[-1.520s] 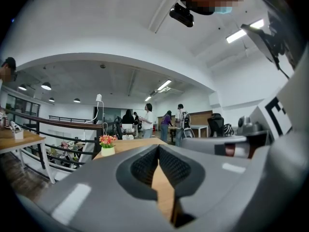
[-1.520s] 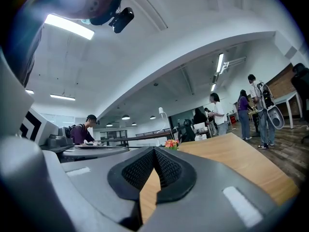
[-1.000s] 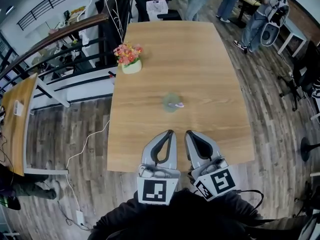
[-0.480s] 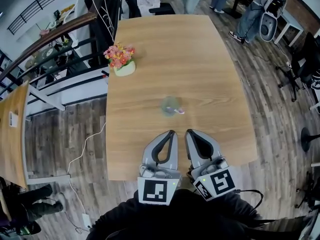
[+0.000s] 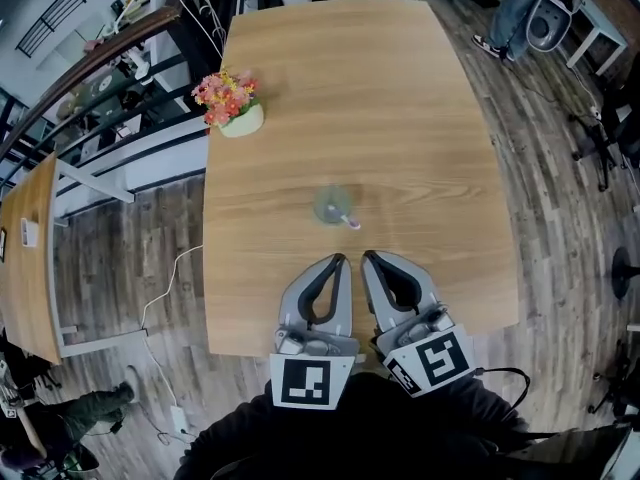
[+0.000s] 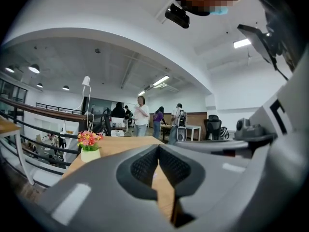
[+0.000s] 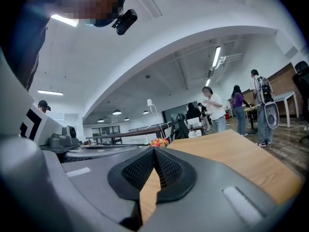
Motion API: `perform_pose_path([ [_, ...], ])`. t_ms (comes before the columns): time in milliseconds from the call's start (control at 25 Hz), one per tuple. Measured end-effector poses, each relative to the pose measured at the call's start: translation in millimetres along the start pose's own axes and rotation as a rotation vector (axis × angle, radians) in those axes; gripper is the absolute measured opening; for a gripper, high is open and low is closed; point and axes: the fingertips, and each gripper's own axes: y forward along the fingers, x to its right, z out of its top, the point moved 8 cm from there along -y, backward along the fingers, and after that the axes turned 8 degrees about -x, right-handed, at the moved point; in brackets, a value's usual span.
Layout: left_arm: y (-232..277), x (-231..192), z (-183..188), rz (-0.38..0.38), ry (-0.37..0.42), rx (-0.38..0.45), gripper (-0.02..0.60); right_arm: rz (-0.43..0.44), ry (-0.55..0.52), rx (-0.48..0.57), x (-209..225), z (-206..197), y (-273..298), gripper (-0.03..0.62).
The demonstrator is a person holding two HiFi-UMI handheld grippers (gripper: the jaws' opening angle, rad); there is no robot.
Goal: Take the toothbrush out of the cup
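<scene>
The clear cup (image 5: 330, 204) stands mid-table (image 5: 400, 108), the toothbrush (image 5: 348, 220) in it, pink end over the near rim; the left tongs (image 5: 341, 260) and right tongs (image 5: 366, 256) hover side by side near the cup, both closed and empty; a flower pot (image 5: 232, 106) sits well apart.

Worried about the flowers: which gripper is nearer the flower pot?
Left. The flower pot stands ahead-left of the left gripper; the right gripper sits farther right.
</scene>
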Motion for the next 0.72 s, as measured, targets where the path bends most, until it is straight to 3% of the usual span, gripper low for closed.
perform_pose_path([
  [400, 32.4, -7.8, -20.3, 0.053, -0.047, -0.083, 0.008, 0.087, 0.045, -0.033, 27.7, -20.2, 28.2, 0.006],
  [600, 48.2, -19.3, -31.8, 0.082, -0.077, -0.123, 0.008, 0.096, 0.05, -0.084, 38.6, -31.1, 48.4, 0.135],
  [720, 58.1, -25.4, -36.9, 0.099, -0.109, -0.14, 0.008, 0.104, 0.041, -0.119, 45.2, -35.9, 60.5, 0.156],
])
